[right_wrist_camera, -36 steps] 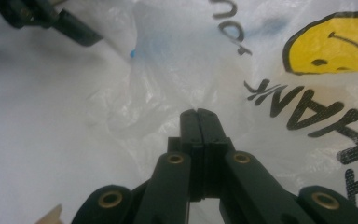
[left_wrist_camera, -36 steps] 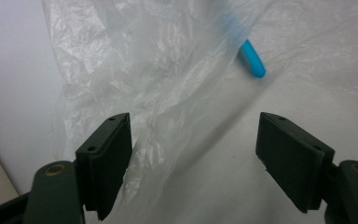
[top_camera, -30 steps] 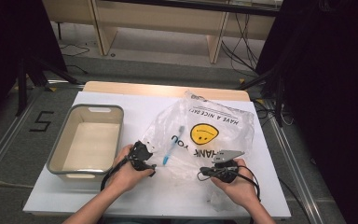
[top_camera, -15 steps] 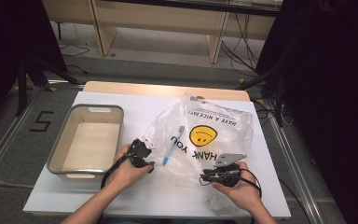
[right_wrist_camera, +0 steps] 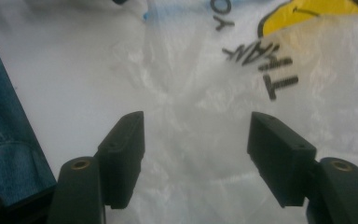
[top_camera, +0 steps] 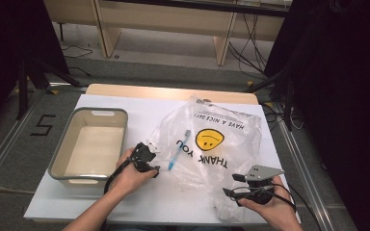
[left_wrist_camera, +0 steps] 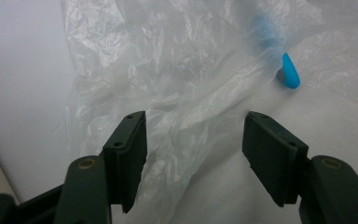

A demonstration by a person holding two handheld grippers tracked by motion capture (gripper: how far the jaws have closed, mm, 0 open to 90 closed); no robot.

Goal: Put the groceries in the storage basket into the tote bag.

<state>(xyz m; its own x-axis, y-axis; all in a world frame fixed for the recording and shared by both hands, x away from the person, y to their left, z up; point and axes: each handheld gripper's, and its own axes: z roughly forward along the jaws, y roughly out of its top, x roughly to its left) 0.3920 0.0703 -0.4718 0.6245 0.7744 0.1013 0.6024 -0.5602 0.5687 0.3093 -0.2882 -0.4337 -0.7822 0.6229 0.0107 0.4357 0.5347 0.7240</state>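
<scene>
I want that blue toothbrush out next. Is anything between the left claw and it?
Yes: the clear plastic bag. The toothbrush lies under its film, and crumpled film lies between the open left claw and the brush's blue end.

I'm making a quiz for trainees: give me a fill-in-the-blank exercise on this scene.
1. The face printed on the bag is ____ in colour.
2. The blue toothbrush lies inside the ____.
3. The grey bin stands at the table's ____ side in the high view.
4. The right gripper has its jaws ____, with bag film between them.

Missing words: yellow; bag; left; open
</scene>
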